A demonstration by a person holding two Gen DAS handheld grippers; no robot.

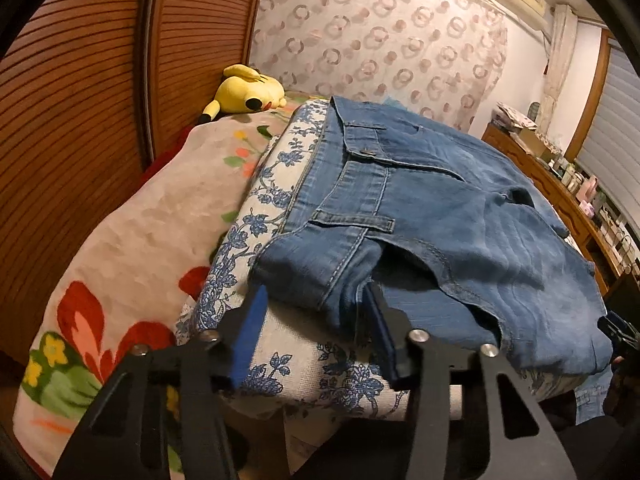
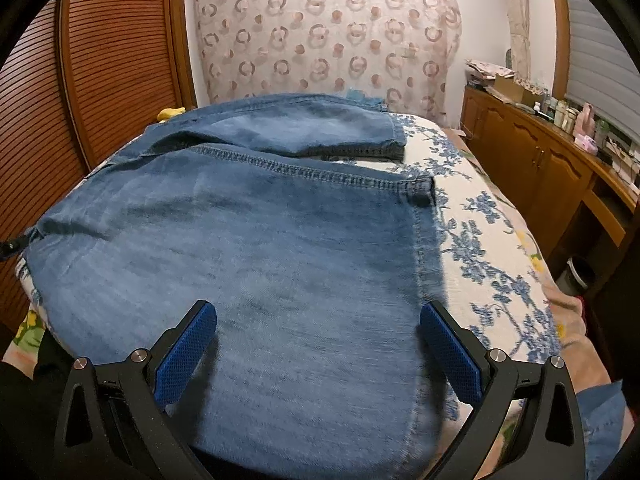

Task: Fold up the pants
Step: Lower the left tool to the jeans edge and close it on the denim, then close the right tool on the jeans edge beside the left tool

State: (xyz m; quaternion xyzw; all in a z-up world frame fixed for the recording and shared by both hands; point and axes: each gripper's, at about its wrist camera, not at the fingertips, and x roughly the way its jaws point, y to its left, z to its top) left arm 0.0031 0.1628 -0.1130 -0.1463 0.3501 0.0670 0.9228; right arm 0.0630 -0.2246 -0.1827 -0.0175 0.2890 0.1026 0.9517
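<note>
Blue jeans lie on a bed, folded over on themselves, with the waistband and belt loops toward the left wrist camera. My left gripper straddles the near waistband corner. Its blue pads stand on either side of the denim with a gap still showing, and its right finger is tucked under a fold. In the right wrist view, the leg panel of the jeans spreads flat, and a hem end lies farther back. My right gripper hovers wide open just over the near edge of the denim, holding nothing.
Under the jeans is a white cloth with blue flowers, on a bed with a flowered blanket. A yellow plush toy lies at the head. Wooden louvred doors stand on the left and a cluttered wooden cabinet on the right.
</note>
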